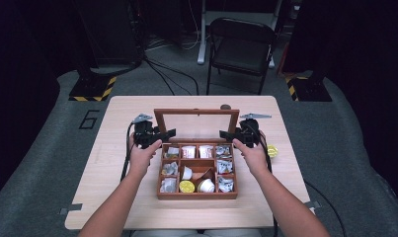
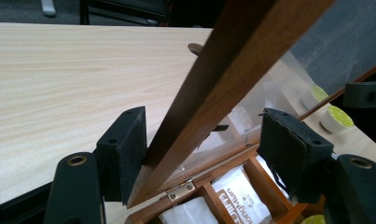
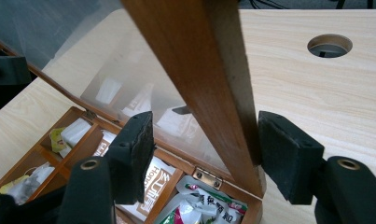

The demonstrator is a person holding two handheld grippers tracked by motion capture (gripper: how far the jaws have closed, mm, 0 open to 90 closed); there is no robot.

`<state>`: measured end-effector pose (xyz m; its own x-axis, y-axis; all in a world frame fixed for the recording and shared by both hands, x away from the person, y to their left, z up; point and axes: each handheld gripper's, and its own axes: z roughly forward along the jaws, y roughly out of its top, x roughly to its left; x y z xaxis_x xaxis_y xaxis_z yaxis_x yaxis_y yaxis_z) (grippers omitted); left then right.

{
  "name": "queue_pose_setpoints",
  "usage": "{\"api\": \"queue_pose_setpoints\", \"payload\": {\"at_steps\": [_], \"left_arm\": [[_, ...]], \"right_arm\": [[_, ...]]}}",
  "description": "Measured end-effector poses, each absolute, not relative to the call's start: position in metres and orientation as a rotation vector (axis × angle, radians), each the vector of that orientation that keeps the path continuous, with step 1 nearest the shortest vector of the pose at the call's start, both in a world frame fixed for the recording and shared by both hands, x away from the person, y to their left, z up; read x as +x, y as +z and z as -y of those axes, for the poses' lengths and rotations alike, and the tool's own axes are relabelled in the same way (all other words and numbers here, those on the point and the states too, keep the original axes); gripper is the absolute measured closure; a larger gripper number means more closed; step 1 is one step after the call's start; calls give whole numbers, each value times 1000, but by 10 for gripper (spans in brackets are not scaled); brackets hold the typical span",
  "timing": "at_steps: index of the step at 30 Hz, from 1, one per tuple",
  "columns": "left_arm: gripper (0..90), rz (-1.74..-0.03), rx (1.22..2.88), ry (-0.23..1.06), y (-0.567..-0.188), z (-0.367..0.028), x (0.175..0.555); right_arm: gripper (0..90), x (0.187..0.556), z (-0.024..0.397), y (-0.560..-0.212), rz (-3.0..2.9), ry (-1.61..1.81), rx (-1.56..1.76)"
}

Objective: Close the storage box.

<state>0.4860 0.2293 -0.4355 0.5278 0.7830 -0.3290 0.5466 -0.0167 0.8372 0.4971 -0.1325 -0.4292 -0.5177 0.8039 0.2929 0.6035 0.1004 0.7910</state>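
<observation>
Tools [image 1: 169, 133] [image 1: 226, 134] spread astride lid [image 1: 196, 112] side rails; yellow cup [image 1: 272, 150] beside box [image 1: 196, 195].

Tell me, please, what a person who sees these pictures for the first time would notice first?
First, the wooden box in the middle of the table, its compartments filled with sachets and small cups. Its glass lid stands upright, and a hand-held gripper at each side has the lid frame between its jaws: the left hand-held gripper and the right hand-held gripper. A yellow-topped cup sits alone on the table, right of the box.
</observation>
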Motion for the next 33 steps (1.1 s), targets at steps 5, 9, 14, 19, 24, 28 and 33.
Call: {"api": "queue_pose_setpoints", "payload": {"at_steps": [5, 9, 14, 19, 24, 28, 33], "left_arm": [[328, -1095, 1679, 296, -428, -232, 479], [328, -1075, 1689, 317, -419, -232, 474], [325, -1072, 1708, 329, -413, -229, 465], [326, -1035, 1705, 328, -406, -235, 457], [331, -1010, 1699, 338, -396, -239, 451], [357, -1004, 1696, 335, -391, -241, 446], [376, -983, 1705, 350, -384, -242, 440]], "right_arm": [[365, 492, 135, -428, -2152, 1402, 1400], [357, 487, 136, -423, -2145, 1418, 1371], [355, 478, 138, -414, -2146, 1426, 1344], [356, 469, 141, -405, -2148, 1453, 1322], [368, 462, 143, -397, -2145, 1444, 1298], [387, 458, 145, -390, -2136, 1453, 1296], [396, 454, 144, -385, -2147, 1435, 1271]]}}
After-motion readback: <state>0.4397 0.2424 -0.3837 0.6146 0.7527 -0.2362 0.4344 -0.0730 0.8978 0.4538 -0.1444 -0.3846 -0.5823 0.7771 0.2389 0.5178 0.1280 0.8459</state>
